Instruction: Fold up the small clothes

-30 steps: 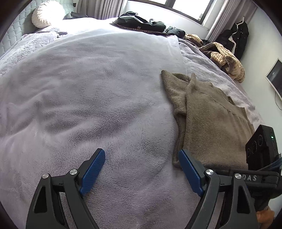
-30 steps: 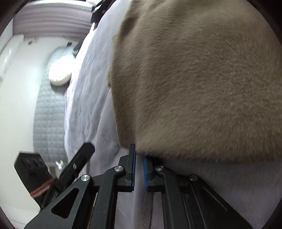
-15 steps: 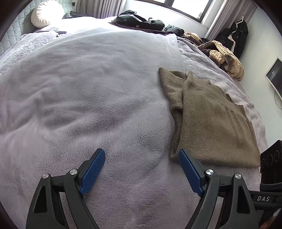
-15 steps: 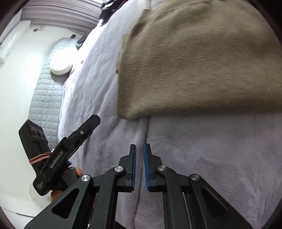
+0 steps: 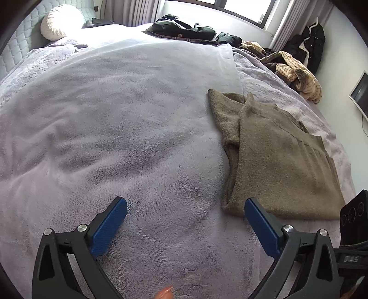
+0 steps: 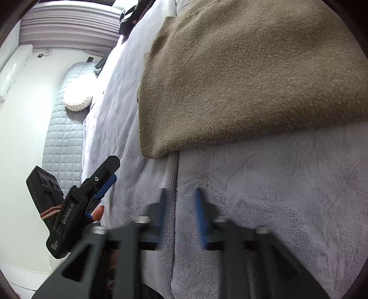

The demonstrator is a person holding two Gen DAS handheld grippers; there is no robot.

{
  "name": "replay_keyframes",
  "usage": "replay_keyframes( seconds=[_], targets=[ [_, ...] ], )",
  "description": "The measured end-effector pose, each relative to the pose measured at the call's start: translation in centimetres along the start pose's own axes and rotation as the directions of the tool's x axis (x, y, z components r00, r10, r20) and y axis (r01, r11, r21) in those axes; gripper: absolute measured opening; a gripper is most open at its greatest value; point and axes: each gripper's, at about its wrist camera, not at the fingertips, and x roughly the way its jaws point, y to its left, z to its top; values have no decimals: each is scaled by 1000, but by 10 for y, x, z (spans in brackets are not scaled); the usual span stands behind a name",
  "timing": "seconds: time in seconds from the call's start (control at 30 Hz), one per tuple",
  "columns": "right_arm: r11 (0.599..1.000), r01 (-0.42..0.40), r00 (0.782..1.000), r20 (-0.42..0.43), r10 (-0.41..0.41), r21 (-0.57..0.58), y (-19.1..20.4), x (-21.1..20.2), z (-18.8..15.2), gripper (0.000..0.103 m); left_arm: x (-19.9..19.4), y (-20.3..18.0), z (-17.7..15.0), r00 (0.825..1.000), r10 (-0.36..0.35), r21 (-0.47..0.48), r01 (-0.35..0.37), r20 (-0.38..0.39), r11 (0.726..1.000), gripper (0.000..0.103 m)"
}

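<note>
Sweater [image 5: 276,158] lies folded on the bed [image 5: 115,138], right of the left tool [image 5: 185,212]. Both tools are empty, their jaws opening; a careless regrasp of the right tool [image 6: 179,215] may pull the fold apart.

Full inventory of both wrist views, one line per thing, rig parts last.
sweater: 1, brown, folded, on the blanket's right part
blanket: 1, lilac fleece, covering the bed
pillow: 1, white, round, by the headboard
dark clothes: pile, black, bed's far edge
striped garment: 1, tan, far right
jacket: 1, black, hanging by the curtain
left tongs: blue pads, opening, nothing between them
right tongs: blue pads, opening, nothing between them
</note>
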Motion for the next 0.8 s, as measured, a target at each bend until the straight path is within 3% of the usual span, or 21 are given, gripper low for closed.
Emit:
replay_keyframes(
  seconds=[0.13,0.4,0.8],
  targets=[
    [1000,-18,1000,18,18,-3,0,-4,2,59,7,-1,1,999,-13,-4,13,-40,1000,102],
    [998,-53,997,56,51,37,-12,-15,7,59,12,-4,4,998,-7,-4,7,-58,1000,102],
    [985,-134,987,104,122,112,-26,-11,17,59,21,-13,10,994,-54,-6,53,-93,999,102]
  ],
)
